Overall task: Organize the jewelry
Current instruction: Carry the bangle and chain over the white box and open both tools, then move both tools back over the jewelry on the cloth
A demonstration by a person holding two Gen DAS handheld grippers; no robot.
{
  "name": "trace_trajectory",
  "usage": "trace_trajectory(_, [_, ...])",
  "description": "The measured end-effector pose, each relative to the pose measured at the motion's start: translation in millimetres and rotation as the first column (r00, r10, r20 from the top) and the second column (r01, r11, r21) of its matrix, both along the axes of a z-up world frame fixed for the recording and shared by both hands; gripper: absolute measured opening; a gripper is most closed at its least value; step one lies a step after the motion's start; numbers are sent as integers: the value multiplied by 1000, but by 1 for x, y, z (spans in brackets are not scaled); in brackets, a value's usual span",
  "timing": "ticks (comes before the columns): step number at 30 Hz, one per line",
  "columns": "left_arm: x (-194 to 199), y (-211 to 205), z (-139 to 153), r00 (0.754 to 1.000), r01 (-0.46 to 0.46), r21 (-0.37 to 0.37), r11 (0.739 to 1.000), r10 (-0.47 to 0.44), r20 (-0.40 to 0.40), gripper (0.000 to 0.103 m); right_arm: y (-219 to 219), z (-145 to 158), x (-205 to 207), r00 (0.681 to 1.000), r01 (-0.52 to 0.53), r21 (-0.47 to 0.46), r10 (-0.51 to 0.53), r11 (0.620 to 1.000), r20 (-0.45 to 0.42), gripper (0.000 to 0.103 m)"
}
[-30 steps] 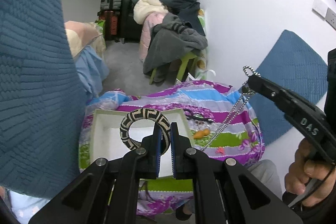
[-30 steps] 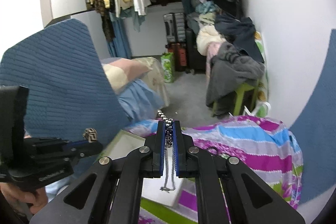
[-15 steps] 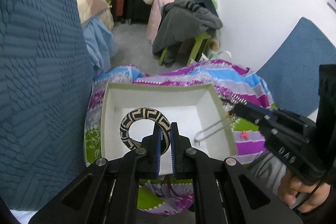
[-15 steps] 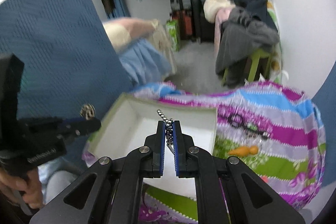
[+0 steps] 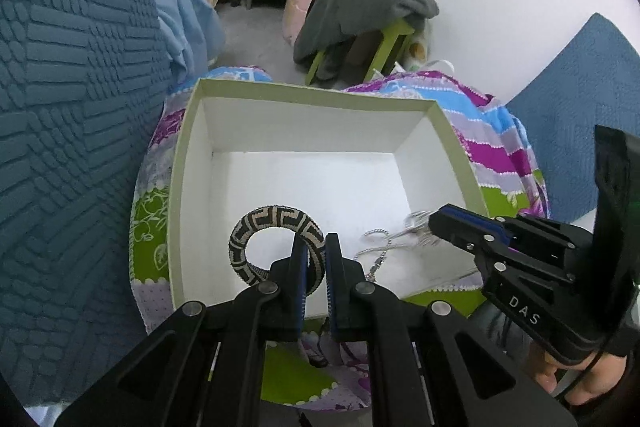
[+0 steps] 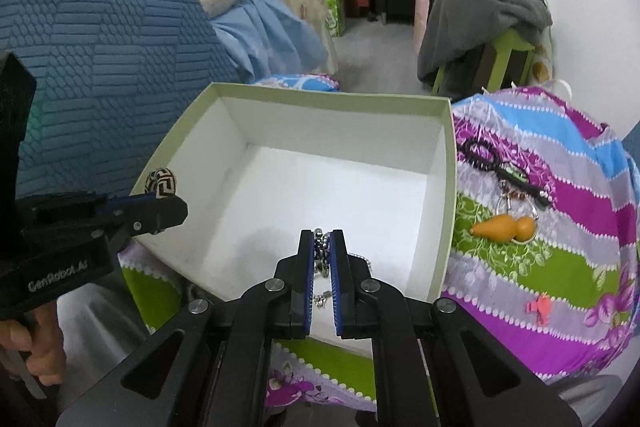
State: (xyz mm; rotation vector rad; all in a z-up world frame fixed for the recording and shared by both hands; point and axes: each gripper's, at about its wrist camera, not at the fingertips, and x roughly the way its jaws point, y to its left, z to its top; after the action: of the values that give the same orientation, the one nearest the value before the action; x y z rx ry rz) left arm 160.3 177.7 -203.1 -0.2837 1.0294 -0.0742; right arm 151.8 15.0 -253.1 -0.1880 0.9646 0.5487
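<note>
Box (image 5: 188,163), white-lined, open, is set on a striped floral cloth (image 6: 560,267). Patterned bangle (image 5: 276,223) is clamped in the closed left tool (image 5: 316,251), at 6 o'clock inside the box. Silver chain (image 5: 384,247) is pinched by the closed right tool (image 6: 323,247), its loops pooled on the box floor at 4 o'clock. Orange gourd charm (image 6: 504,227) is seen on the cloth at 3 o'clock.

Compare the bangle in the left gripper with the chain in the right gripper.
The bangle is a thick, rigid ring with a black-and-cream key pattern; the chain is thin, silver and limp. The bangle keeps its shape; the chain trails in loops. Both are clamped over the white box.
</note>
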Motion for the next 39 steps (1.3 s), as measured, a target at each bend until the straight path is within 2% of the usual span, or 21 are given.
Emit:
trace_trajectory(2, [-1, 0, 3, 1000, -5, -3, 1000, 5, 5, 8, 0, 5, 0, 1000, -11, 8, 11, 1000, 3, 12])
trace_trajectory(4, [-3, 1, 9, 1000, -12, -12, 1000, 12, 11, 8, -1, 13, -2, 1000, -15, 23, 15, 1000, 14, 26])
trace_trajectory(10, [-12, 2, 39, 997, -52, -28, 998, 54, 62, 11, -6, 51, -13, 995, -52, 56, 47, 997, 89, 34])
trace_trajectory(12, [-16, -1, 53, 994, -62, -20, 998, 64, 91, 31, -11, 67, -19, 991, -62, 68, 53, 996, 126, 36])
trace_trajectory(13, [-20, -4, 61, 991, -69, -14, 998, 70, 110, 38, -14, 76, -22, 988, -67, 78, 55, 995, 143, 37])
trace_trajectory(14, [-22, -6, 68, 989, -79, -10, 997, 80, 123, 52, -16, 83, -23, 986, -69, 83, 55, 994, 155, 38])
trace_trajectory(15, [-24, -7, 74, 986, -90, -10, 996, 91, 137, 59, -19, 91, -26, 984, -69, 89, 54, 994, 169, 39])
trace_trajectory(20, [-32, -20, 107, 977, -109, 3, 994, 107, 186, 63, -37, 127, -35, 971, -82, 129, 50, 988, 234, 48])
trace_trajectory(23, [-37, -28, 125, 966, -138, 19, 990, 130, 223, 82, -52, 146, -40, 960, -79, 148, 35, 986, 277, 55])
trace_trajectory(24, [-40, -30, 131, 960, -148, 25, 989, 138, 243, 84, -55, 150, -42, 957, -74, 149, 28, 986, 290, 57])
trace_trajectory(25, [-42, -33, 136, 956, -156, 29, 987, 143, 257, 84, -60, 156, -44, 951, -67, 152, 17, 986, 309, 65])
trace_trajectory(29, [-48, -45, 151, 948, -180, 37, 983, 164, 274, 84, -77, 168, -47, 935, -48, 158, -11, 986, 354, 80])
trace_trajectory(32, [-58, -56, 165, 934, -170, 35, 985, 149, 325, 84, -90, 172, -51, 916, -17, 149, -44, 989, 398, 95])
trace_trajectory(35, [-61, -71, 172, 928, -175, 64, 983, 143, 343, 87, -100, 172, -54, 910, -6, 158, -60, 987, 411, 101])
trace_trajectory(39, [-65, -90, 173, 928, -162, 86, 983, 123, 351, 95, -116, 171, -59, 904, 10, 173, -83, 985, 419, 102])
